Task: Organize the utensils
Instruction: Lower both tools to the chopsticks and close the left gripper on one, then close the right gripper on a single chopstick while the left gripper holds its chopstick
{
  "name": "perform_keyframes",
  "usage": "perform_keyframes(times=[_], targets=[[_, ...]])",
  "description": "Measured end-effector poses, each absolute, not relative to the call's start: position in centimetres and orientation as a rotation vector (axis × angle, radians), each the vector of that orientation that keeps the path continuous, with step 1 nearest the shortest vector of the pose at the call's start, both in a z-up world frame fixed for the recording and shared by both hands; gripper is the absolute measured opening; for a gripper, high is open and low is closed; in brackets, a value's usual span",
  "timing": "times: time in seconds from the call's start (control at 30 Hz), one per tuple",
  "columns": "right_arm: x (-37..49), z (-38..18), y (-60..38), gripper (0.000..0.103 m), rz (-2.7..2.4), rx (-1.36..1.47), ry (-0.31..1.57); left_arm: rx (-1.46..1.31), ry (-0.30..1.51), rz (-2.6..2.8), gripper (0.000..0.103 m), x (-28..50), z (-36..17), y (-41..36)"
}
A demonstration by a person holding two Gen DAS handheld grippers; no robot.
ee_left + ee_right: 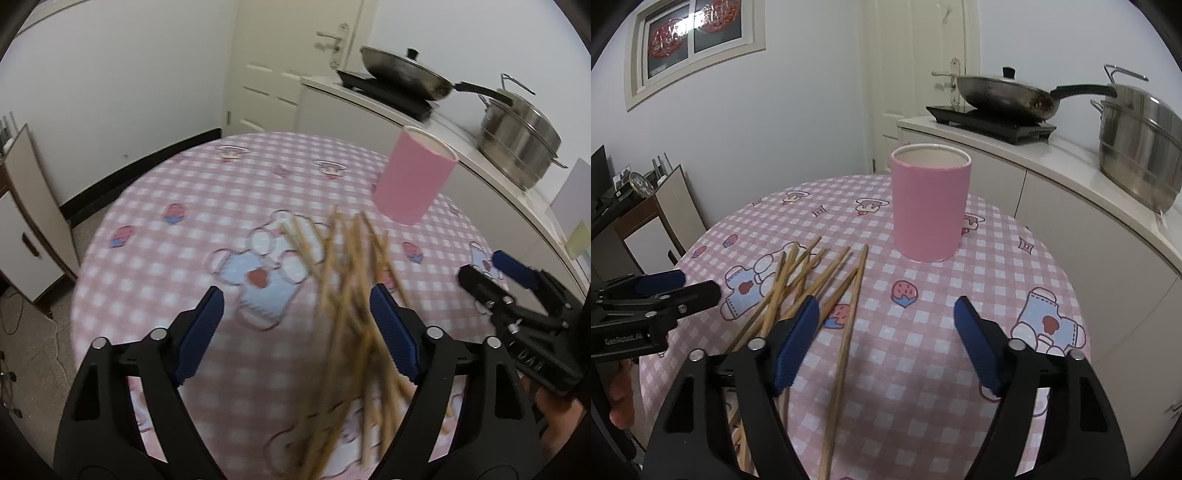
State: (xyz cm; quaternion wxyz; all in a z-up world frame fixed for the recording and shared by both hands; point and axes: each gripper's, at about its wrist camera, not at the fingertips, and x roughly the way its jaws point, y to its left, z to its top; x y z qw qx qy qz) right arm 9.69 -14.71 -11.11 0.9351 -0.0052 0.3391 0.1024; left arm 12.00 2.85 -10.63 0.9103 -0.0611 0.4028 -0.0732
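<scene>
Chopsticks [812, 291] lie scattered on the worktop [997, 273] just left of the pink cup [931, 206]. Both your hand-held grippers, left [297, 332] and right [882, 341], are spread, holding nothing, so pinch 1 stick mid-length.

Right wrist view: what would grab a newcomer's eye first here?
The tall pink cylindrical holder stands upright and empty at the far middle of the round pink-checked tablecloth. Left of it, a loose pile of bamboo chopsticks fans across the cloth. The open right gripper hovers nearest the camera.
</scene>
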Motion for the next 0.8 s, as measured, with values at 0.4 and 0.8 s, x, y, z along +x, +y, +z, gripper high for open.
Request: perform_keyframes(times=[0.4, 0.8], targets=[[11.8, -12.7, -16.4, 0.065, 0.265, 0.070, 0.754, -0.164, 0.948, -0.207, 0.035, 16.7, -12.9, -0.2], [13.9, -14.0, -14.7, 0.051, 0.352, 0.050, 0.861, -0.152, 0.932, -0.178, 0.008, 17.2, -12.9, 0.2]])
